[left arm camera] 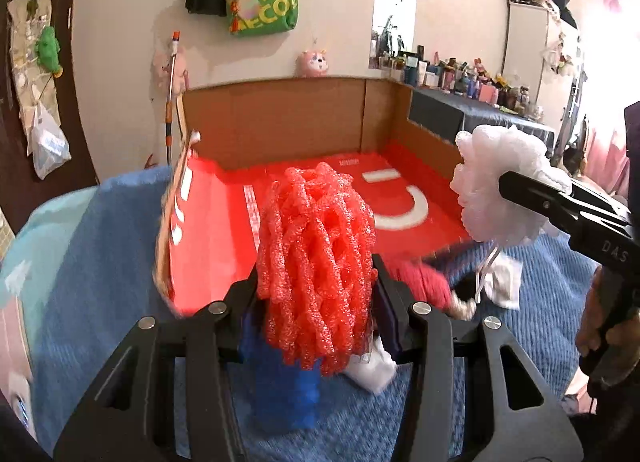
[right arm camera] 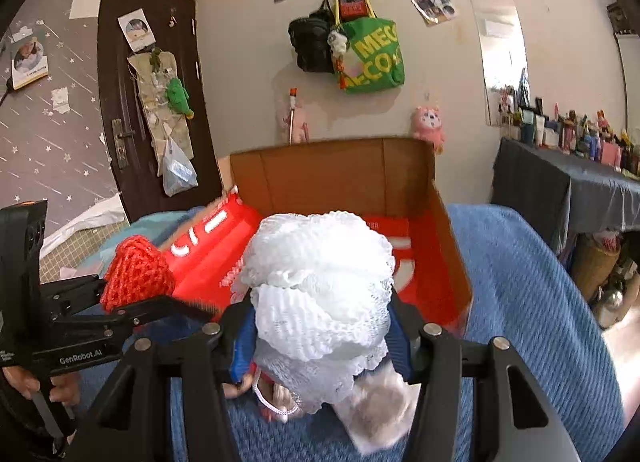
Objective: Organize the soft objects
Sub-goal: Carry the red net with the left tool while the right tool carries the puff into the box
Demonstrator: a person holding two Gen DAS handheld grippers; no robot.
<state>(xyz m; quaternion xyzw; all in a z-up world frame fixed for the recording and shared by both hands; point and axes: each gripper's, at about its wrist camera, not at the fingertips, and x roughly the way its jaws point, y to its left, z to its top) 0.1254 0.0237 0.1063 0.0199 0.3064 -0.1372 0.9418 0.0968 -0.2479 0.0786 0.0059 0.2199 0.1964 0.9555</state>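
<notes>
My left gripper (left arm camera: 316,270) is shut on a red foam net sleeve (left arm camera: 316,246), held upright above the blue blanket (left arm camera: 100,262). At the right of this view my right gripper (left arm camera: 506,184) holds a white mesh puff (left arm camera: 496,174). In the right wrist view the right gripper (right arm camera: 320,298) is shut on that white puff (right arm camera: 320,274), and the left gripper (right arm camera: 152,294) with the red net (right arm camera: 138,274) is at the left. Both are just in front of an open cardboard box (left arm camera: 280,118) with a red floor (right arm camera: 432,290).
Under the grippers on the blanket lie a blue foam net (left arm camera: 280,382), a white piece (left arm camera: 372,374), a red soft item (left arm camera: 424,282) and a beige fluffy thing (right arm camera: 380,410). A dark table (right arm camera: 560,190) crowded with bottles stands at the right. Bags (right arm camera: 368,58) hang on the wall.
</notes>
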